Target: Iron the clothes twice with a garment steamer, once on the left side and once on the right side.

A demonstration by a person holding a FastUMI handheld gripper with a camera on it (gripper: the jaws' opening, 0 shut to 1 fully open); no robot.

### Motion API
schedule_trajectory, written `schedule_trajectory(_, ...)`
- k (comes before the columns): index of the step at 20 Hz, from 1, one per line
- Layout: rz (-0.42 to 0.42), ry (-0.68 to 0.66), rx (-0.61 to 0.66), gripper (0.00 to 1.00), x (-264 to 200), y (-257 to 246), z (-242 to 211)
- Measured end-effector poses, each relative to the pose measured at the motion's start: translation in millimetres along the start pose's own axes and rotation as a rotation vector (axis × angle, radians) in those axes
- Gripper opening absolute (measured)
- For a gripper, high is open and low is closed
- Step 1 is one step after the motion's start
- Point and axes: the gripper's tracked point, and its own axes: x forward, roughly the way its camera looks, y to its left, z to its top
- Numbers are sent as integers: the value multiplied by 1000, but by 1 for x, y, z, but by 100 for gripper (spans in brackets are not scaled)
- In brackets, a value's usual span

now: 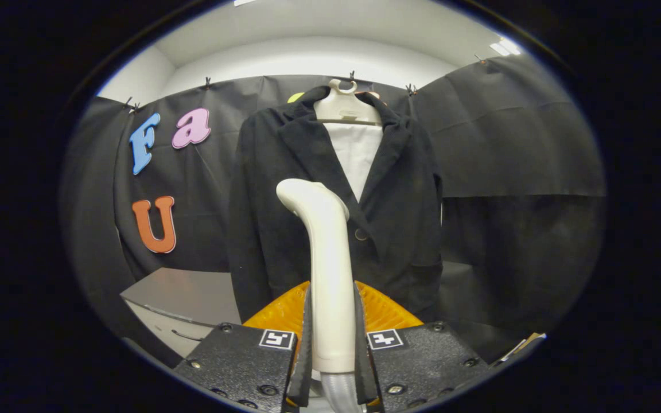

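**Centrally held: steamer before hanging jacket**

Centrally, low in the frame: gripper [330, 350], fingers narrowed onto the cream handle of the steamer [325, 258], one black pad [306, 344] pressed on each side of it. Handle upright between the fingers, rising to a rounded head bent toward upper left. Grey ribbed hose [339, 393] leaving the handle's lower end at bottom centre, between the finger bases. Two black mounting blocks with small square markers [277, 339] flanking the fingers. Orange ribbed part [385, 312] just behind the fingers, fanning out to both sides of the handle.

Beyond the steamer, centre of the frame: dark jacket [405, 218] on a pale hanger [346, 109], front facing the camera, lapels open over a white panel [359, 155] at upper centre. One dark button [360, 234] just right of the handle. Steamer head overlapping the jacket's chest in the picture; contact between head and cloth impossible to judge.

Lower left: grey cabinet top [187, 289] with a drawer front beneath. Behind everything: black cloth wall [508, 143], clipped along its top edge; white ceiling above. Lower right edge: small pale tan object [528, 342], too little shown to identify.
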Motion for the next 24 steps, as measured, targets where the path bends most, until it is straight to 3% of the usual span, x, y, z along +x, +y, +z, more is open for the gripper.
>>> schedule_trajectory(24,-2,213,-14,33,-9,-10,-122)
